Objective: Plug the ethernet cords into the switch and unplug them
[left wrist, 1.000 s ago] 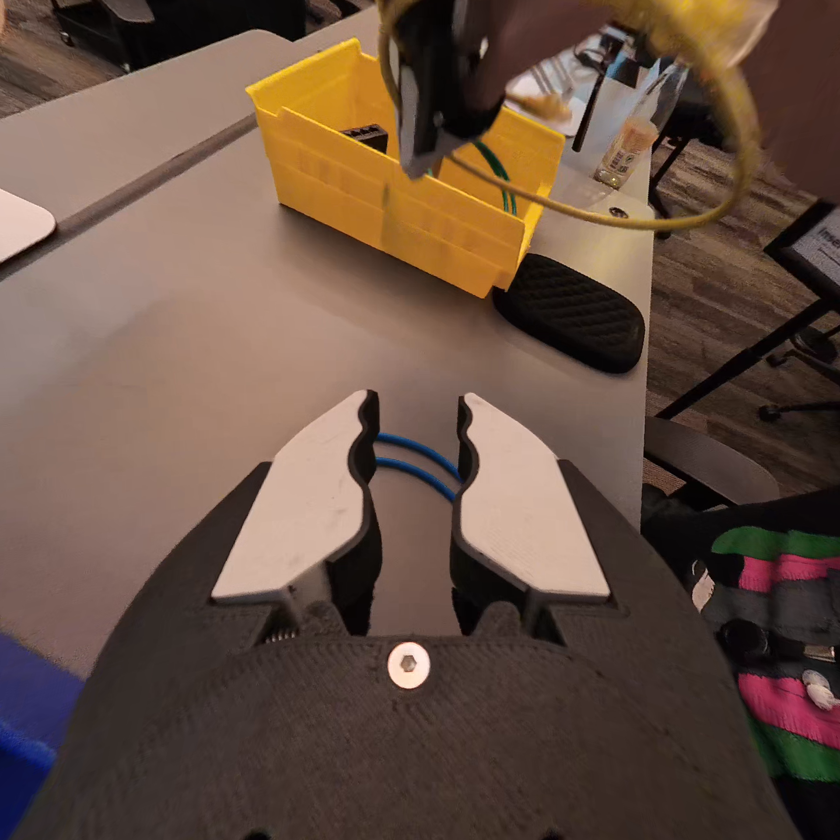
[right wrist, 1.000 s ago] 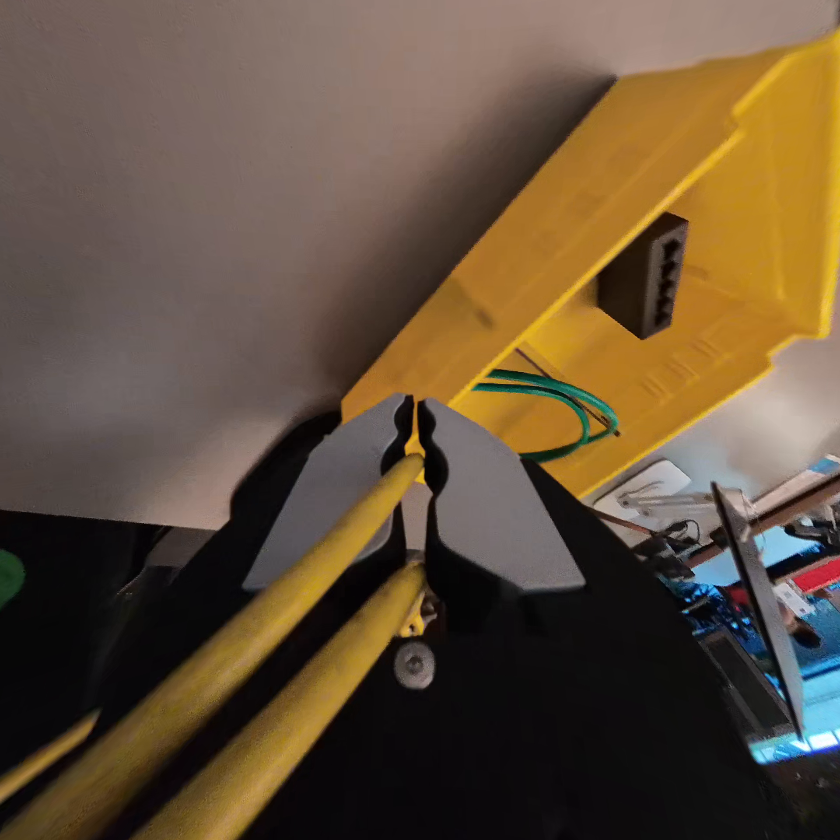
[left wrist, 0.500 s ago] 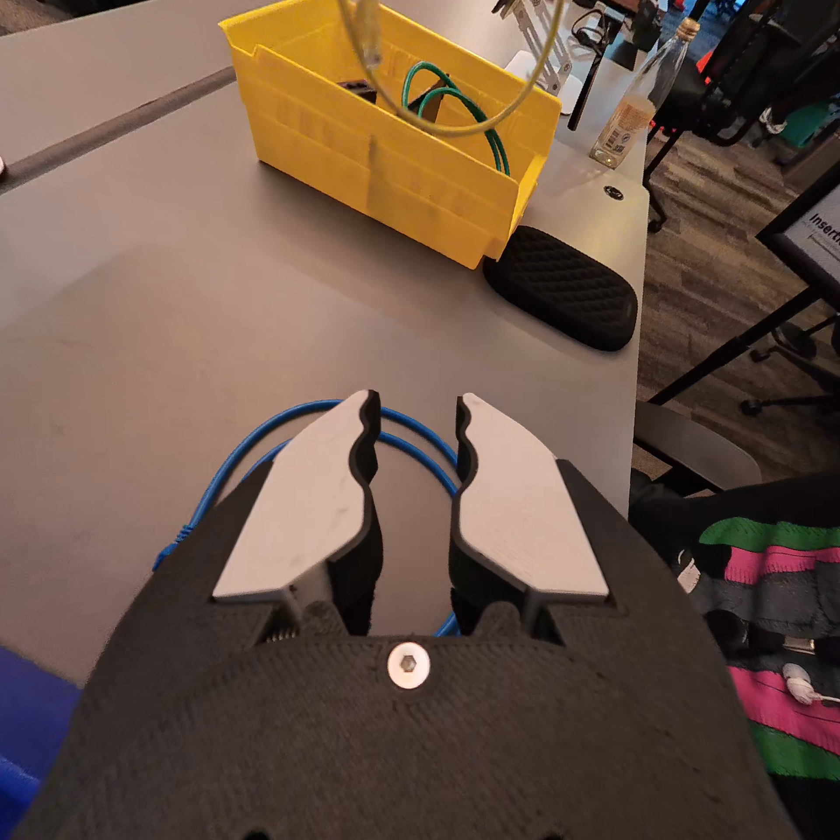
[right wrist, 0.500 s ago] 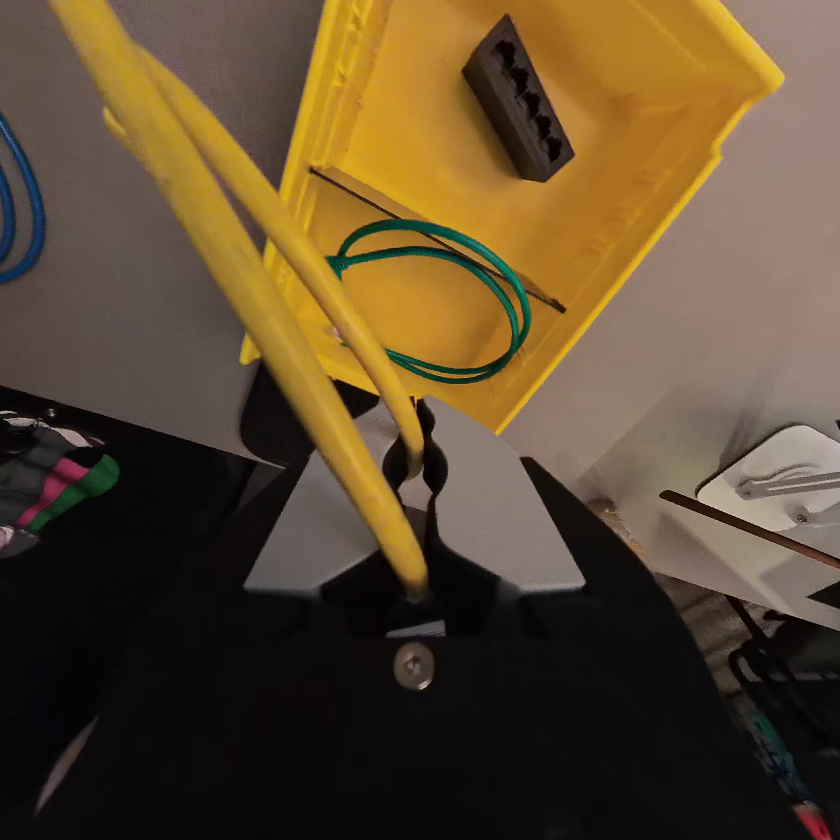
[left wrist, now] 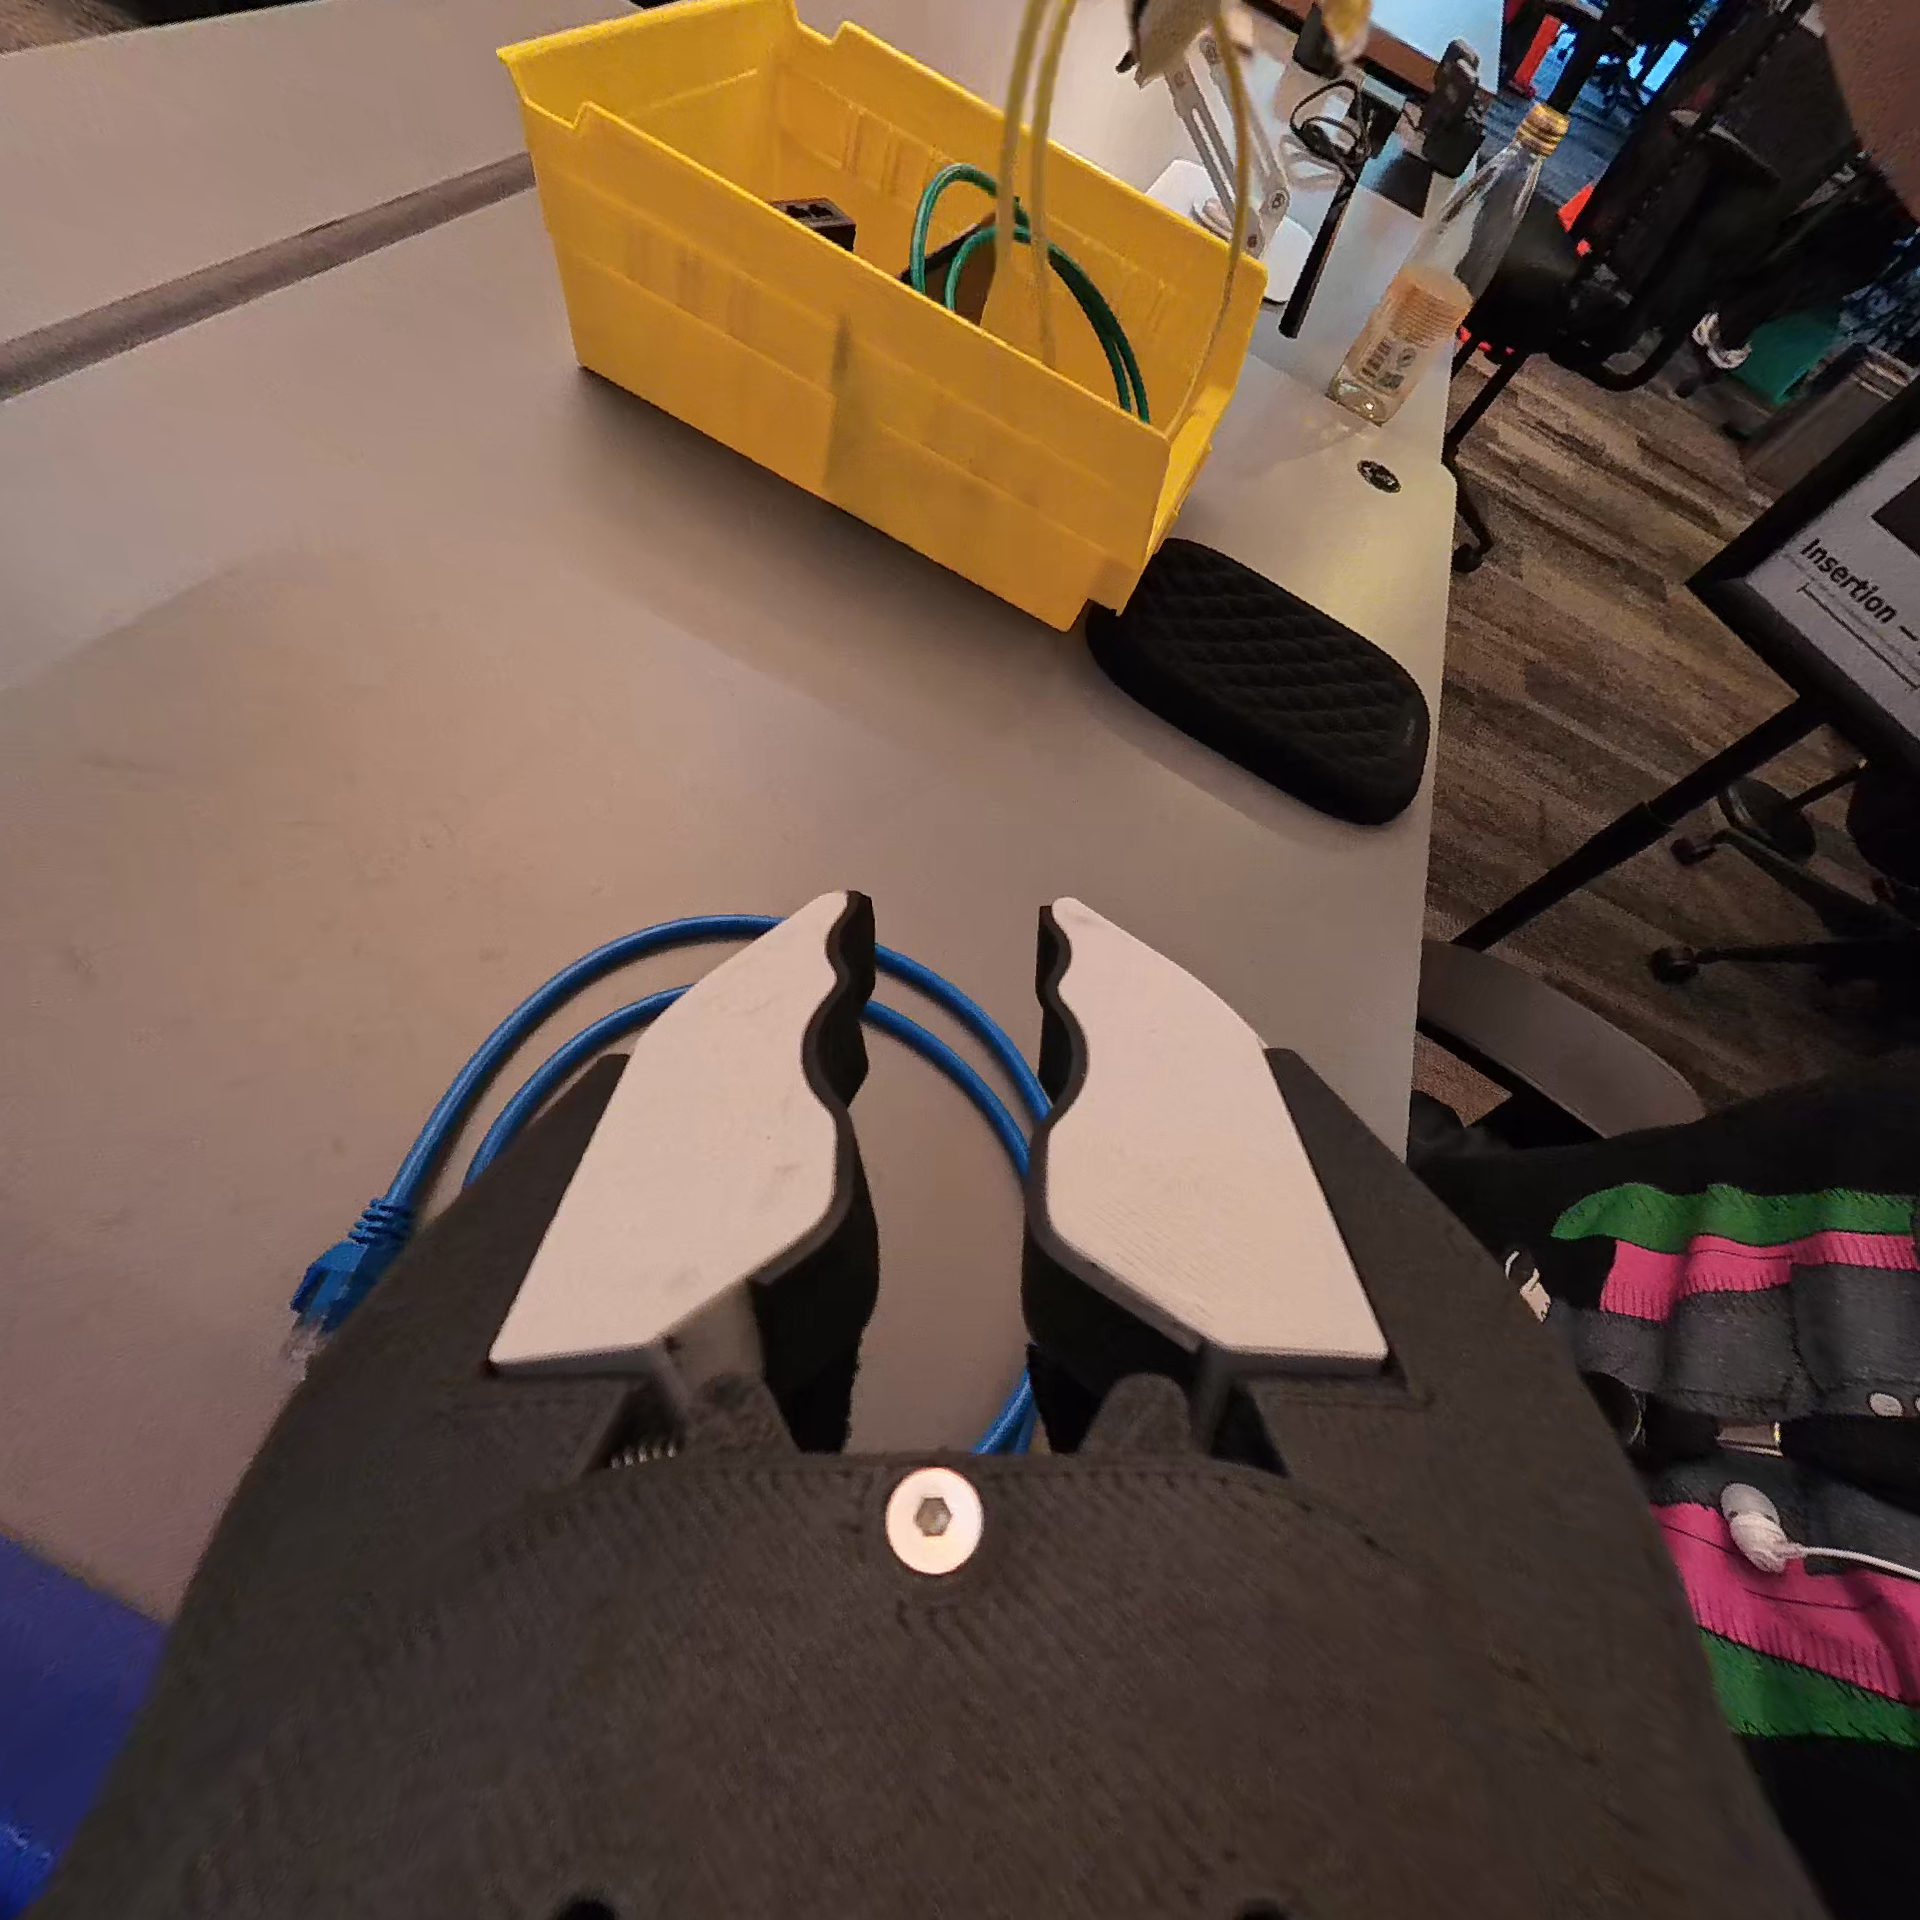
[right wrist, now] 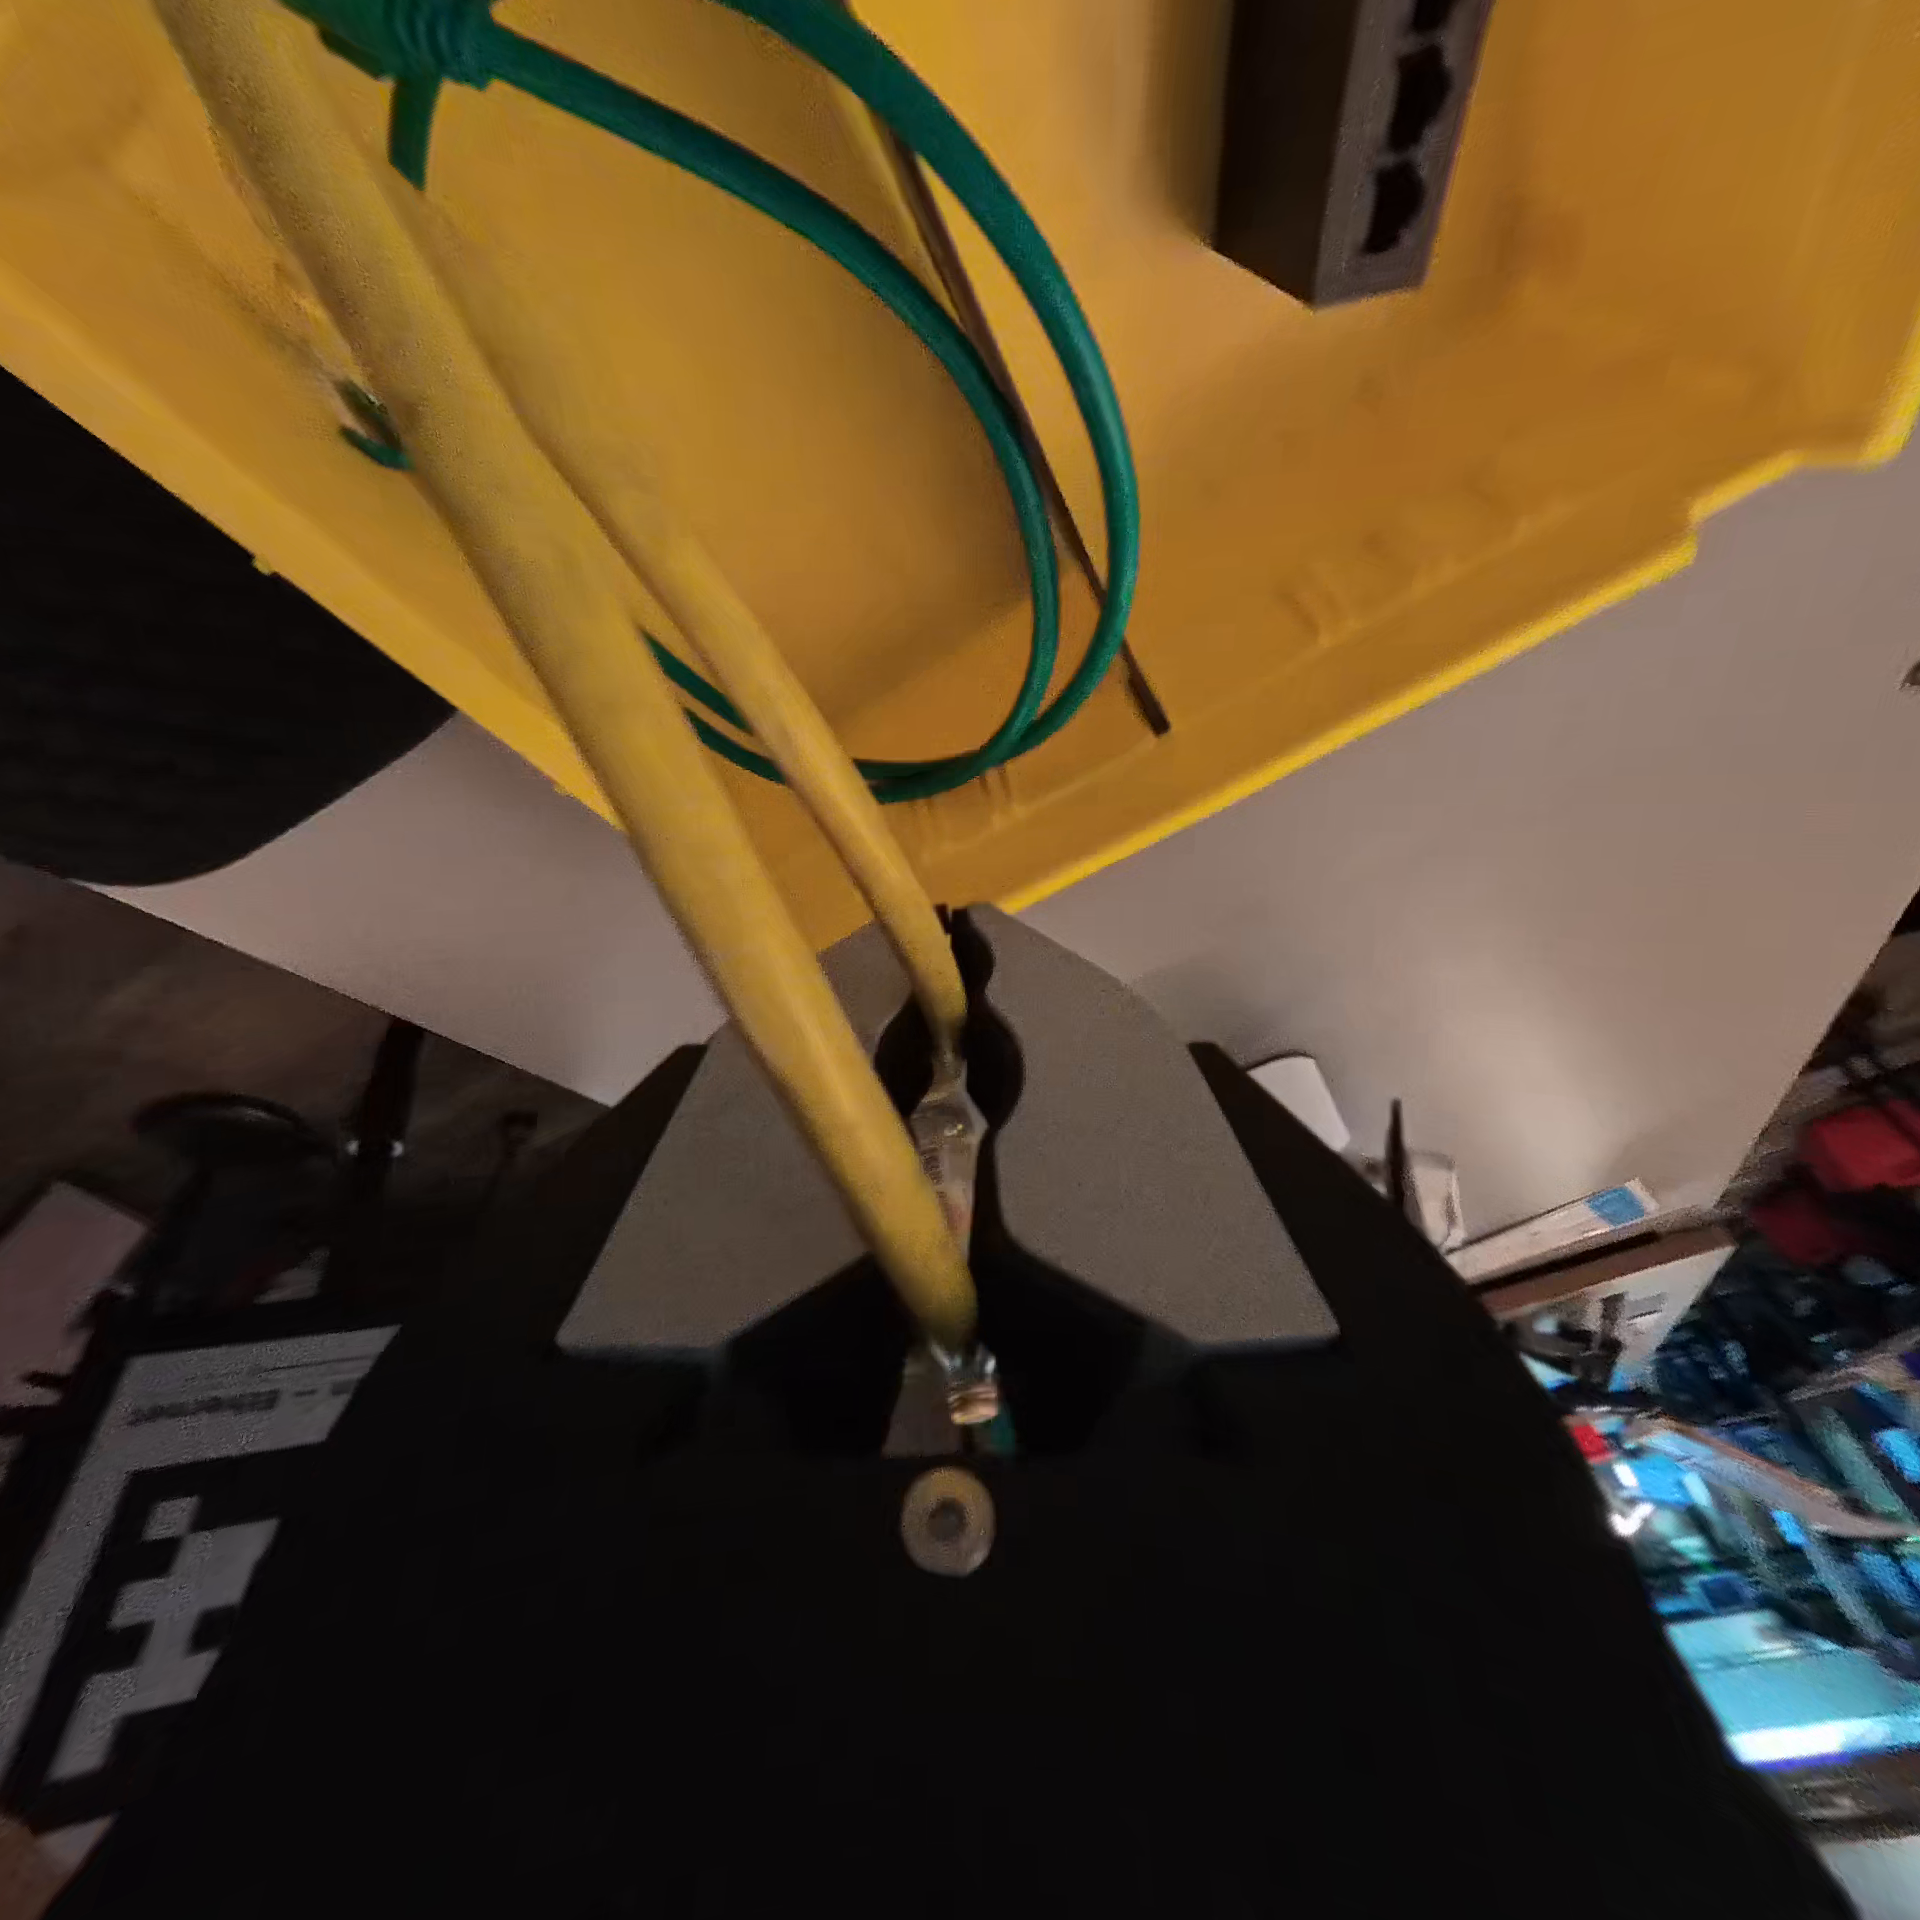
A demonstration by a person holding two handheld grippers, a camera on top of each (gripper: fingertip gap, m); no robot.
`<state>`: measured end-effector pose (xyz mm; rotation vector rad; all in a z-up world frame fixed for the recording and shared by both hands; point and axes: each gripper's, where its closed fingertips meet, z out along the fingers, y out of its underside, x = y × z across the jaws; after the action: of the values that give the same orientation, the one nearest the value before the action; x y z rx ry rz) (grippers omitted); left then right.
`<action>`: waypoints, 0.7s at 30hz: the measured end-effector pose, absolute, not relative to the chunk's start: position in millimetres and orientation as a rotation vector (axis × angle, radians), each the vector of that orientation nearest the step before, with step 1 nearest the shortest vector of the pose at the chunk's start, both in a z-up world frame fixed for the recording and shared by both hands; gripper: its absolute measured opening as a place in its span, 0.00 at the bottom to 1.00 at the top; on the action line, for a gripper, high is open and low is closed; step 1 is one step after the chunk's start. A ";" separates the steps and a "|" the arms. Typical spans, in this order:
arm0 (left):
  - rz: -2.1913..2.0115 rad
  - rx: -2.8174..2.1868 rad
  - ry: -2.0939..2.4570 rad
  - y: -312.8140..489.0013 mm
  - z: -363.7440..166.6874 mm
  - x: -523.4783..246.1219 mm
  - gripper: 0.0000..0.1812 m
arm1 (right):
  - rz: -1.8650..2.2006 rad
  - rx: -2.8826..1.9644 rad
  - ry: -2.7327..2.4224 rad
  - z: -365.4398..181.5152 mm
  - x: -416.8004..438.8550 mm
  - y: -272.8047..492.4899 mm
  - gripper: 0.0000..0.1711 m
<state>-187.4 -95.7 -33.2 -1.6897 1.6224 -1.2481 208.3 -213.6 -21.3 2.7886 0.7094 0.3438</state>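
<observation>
My right gripper (right wrist: 954, 925) is shut on the plug end of a yellow cord (right wrist: 582, 623) and holds it above the yellow bin (right wrist: 1351, 582); the cord loops hang down into the bin, seen also in the left wrist view (left wrist: 1023, 187). The black switch (right wrist: 1340, 156) lies in the bin, its ports facing up, beside a coiled green cord (right wrist: 1039, 343). The switch (left wrist: 821, 220) and green cord (left wrist: 1081, 301) show in the left wrist view. My left gripper (left wrist: 954, 925) is open and empty, low over a coiled blue cord (left wrist: 499, 1049) on the grey table.
The yellow bin (left wrist: 790, 374) stands at the far right of the grey table (left wrist: 312, 623). A black wrist pad (left wrist: 1257, 675) lies by its near corner. A bottle (left wrist: 1403, 312) stands behind near the table edge. A chair and floor lie to the right. Some 40 cm of space lies between my two pairs of fingers. Measured from the fingertips, the switch (left wrist: 821, 220) is 15 cm or so from the right gripper and 45 cm from the left. My right wrist view (right wrist: 1333, 178) looks at it from another angle.
My right gripper has swung over the bin and come lower, the yellow cord now hanging into it. My left gripper has drawn back, so more of the blue coil shows.
</observation>
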 end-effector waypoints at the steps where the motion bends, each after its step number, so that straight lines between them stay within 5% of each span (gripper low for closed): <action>1: -1.245 -1.692 1.628 -96.6 -33.2 -186.3 0.16 | 0.352 2.763 0.776 -29.0 204.6 -208.2 0.02; 8: -1.221 -1.692 1.654 -100.8 -33.0 -180.5 0.16 | 0.312 2.805 0.796 -62.9 193.6 -169.6 0.04; 21: -0.973 -1.803 1.622 -72.9 -41.9 -212.9 0.19 | 0.228 3.019 0.610 -56.1 212.6 -179.3 0.32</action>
<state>-212.9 -72.9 -41.9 -1.8031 1.6222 -0.9727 212.6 -179.3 -56.1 3.0193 0.6099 0.2283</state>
